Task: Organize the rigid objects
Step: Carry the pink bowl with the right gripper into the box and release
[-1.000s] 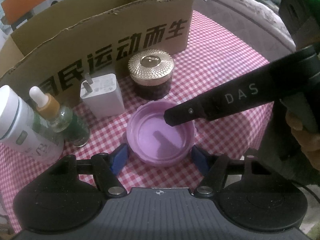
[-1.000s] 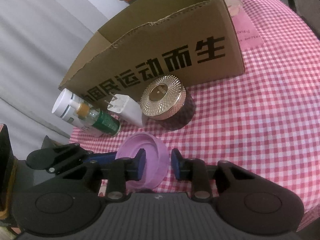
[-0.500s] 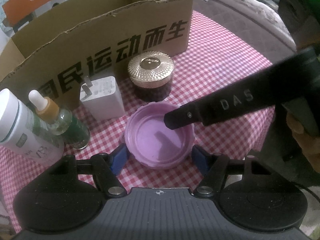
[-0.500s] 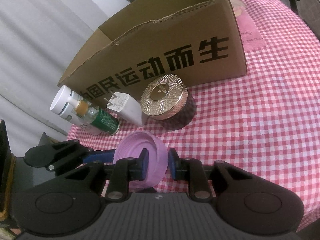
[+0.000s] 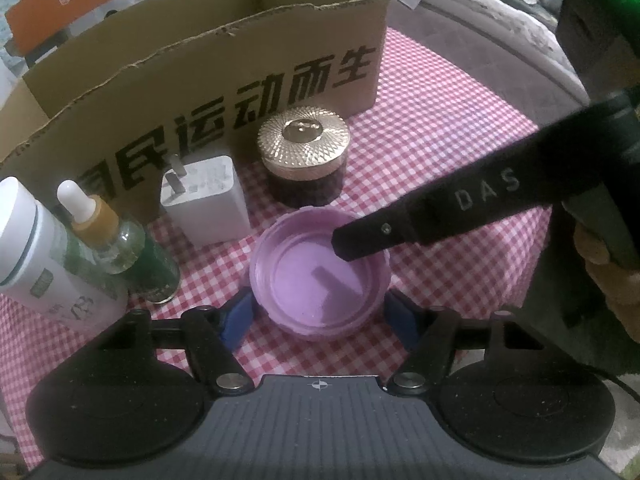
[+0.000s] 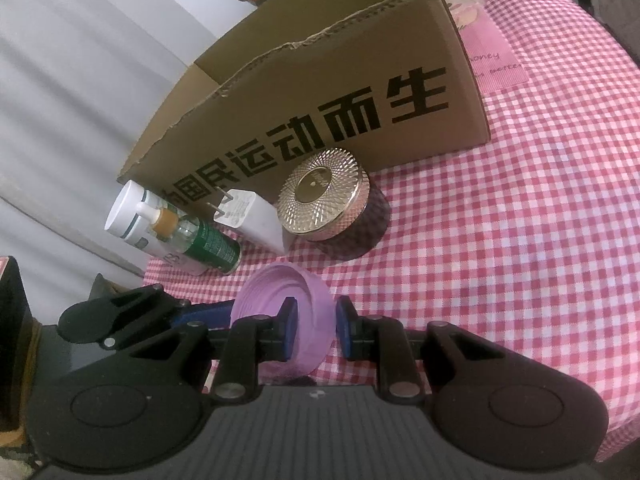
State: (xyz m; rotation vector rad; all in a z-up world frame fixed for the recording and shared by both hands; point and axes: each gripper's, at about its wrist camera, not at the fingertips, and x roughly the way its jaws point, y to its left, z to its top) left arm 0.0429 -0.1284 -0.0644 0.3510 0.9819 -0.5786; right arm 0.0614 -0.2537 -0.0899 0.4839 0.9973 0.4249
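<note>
While gripped, purple lid (image 5: 320, 276) opens upward.

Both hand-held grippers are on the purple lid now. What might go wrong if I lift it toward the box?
1. The right hand-held gripper pinches only the purple lid's rim wall; it may pivot or slip out.
2. The left hand-held gripper straddles the lid, so lifting could snag.
3. The gold-lidded jar and white charger stand close behind.
</note>
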